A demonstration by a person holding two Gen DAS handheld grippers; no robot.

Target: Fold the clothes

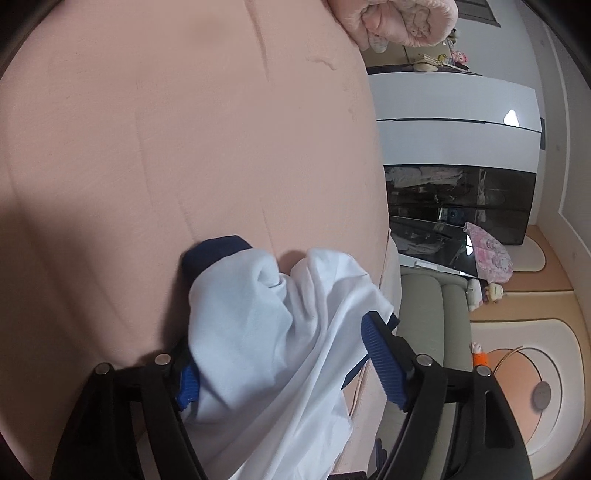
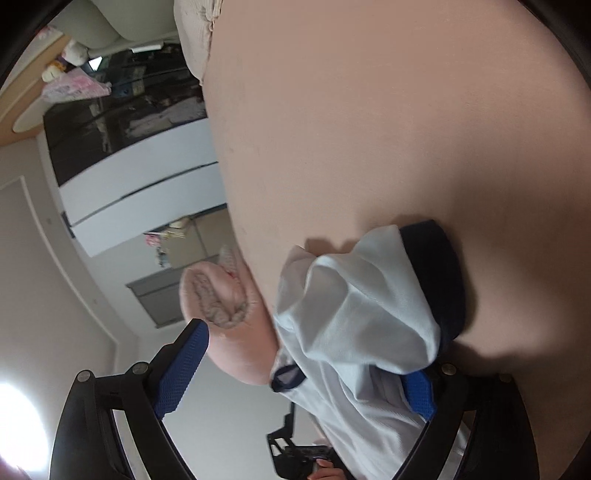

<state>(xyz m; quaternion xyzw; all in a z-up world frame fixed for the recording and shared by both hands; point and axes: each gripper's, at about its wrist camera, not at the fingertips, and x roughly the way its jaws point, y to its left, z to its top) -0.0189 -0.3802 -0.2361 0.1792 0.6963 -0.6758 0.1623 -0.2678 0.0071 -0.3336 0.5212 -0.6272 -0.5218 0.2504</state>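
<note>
Lying bunched on pink bed (image 1: 184, 129), white shirt (image 1: 266, 332) with navy cuff (image 1: 214, 254) runs forward between both grippers. Left gripper (image 1: 280, 365) spread, cloth draped across gap, pads not pressing. Right gripper (image 2: 295, 369) likewise spread, shirt against one pad only.

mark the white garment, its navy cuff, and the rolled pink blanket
white garment (image 1: 258, 332), left wrist view, on the bunched white fabric.
navy cuff (image 1: 214, 254), left wrist view, on the dark band at the sleeve end.
rolled pink blanket (image 1: 399, 18), left wrist view, on its rolled end.
</note>
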